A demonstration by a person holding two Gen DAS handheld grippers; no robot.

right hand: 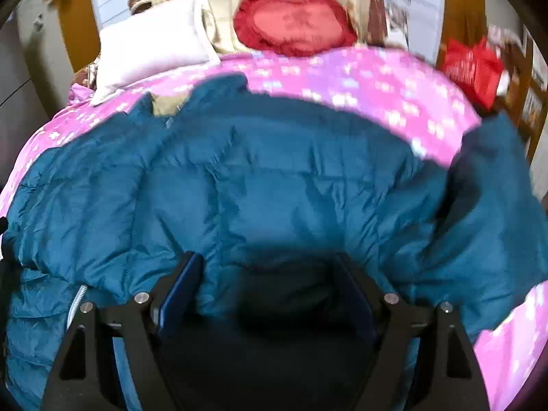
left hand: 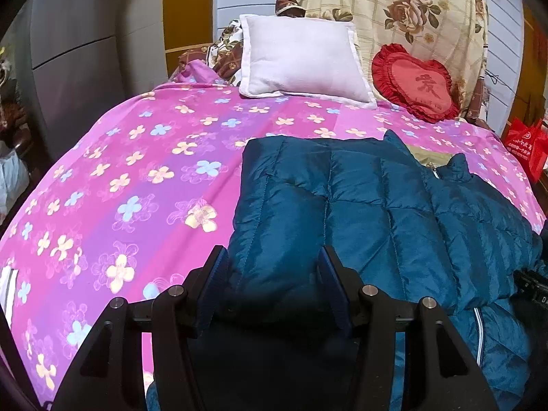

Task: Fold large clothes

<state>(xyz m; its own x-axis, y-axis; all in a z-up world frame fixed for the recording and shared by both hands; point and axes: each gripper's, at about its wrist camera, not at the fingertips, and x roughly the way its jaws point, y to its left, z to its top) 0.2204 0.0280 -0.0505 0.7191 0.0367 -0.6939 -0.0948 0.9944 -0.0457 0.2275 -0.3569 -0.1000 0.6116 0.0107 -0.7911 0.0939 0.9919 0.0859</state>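
A teal quilted down jacket (left hand: 359, 198) lies on the pink flowered bedspread (left hand: 137, 171). Its left part is folded over the body, and its zipper (left hand: 477, 328) shows at the lower right. My left gripper (left hand: 272, 267) is open, its jaws on either side of the folded jacket's near left edge. In the right wrist view, which is blurred, the jacket (right hand: 274, 178) fills the middle and its right sleeve (right hand: 496, 188) spreads out to the right. My right gripper (right hand: 270, 267) is open, with jacket fabric bunched between its jaws.
A white pillow (left hand: 301, 58) and a red heart cushion (left hand: 416, 82) lean at the head of the bed against a floral cloth (left hand: 411, 7). A red bag (left hand: 527, 144) stands beside the bed on the right. A grey wardrobe (left hand: 68, 51) is on the left.
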